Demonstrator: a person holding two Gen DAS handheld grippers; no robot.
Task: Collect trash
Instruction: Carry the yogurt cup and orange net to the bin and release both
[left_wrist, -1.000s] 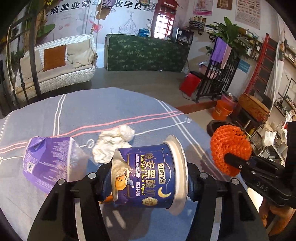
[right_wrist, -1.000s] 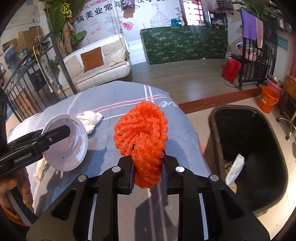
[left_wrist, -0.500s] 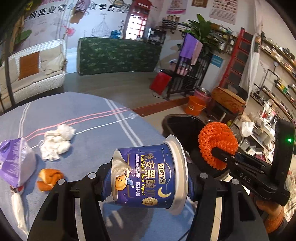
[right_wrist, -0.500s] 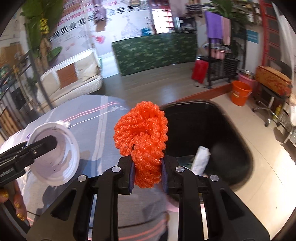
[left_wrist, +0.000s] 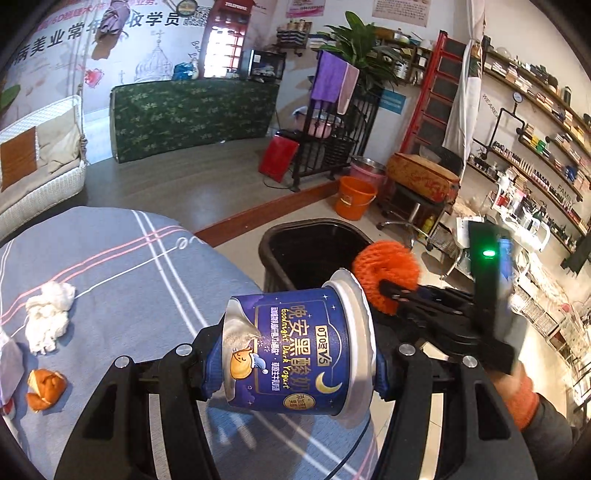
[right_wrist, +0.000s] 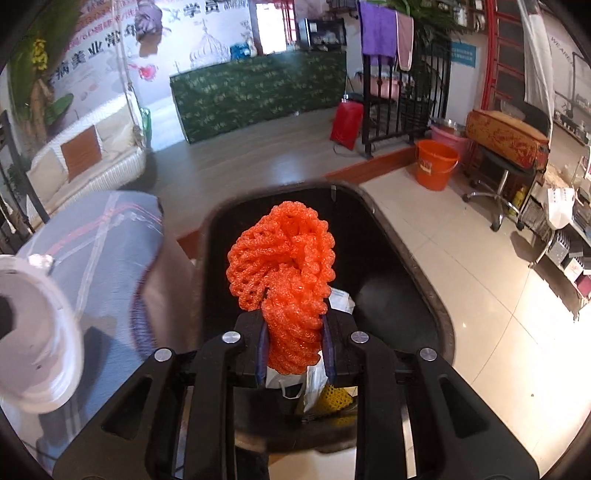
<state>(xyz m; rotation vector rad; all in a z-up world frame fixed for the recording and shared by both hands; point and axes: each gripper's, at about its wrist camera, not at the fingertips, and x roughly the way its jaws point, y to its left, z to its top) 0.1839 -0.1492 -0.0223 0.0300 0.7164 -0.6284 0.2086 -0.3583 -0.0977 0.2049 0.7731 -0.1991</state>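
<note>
In the left wrist view, the left gripper (left_wrist: 295, 354) is clamped on a blue yogurt cup (left_wrist: 295, 350) lying sideways between its fingers, the base against the left finger and the white rim toward the right one. The cup hangs over the edge of the table (left_wrist: 122, 266), with the black bin (left_wrist: 306, 243) on the floor just beyond that edge. On the table's cloth, well to the left of the cup, lie a crumpled white tissue (left_wrist: 48, 321) and, nearer the camera, a piece of orange peel (left_wrist: 44, 384). To the right of the cup, the right gripper (left_wrist: 384, 286) pinches an orange foam net (left_wrist: 386, 275) over the bin's near rim; a hand in an orange cuff (left_wrist: 517, 391) holds that tool. In the right wrist view, the right gripper (right_wrist: 293, 350) is closed on the lower part of the foam net (right_wrist: 284, 266), whose bunched top stands above the fingers, directly over the open bin (right_wrist: 406, 266). Some papers and a bit of yellow netting lie at the bin's bottom. The cup's white mouth (right_wrist: 37, 332) shows at the left edge, beside the bin and in front of the table (right_wrist: 92, 243).
</note>
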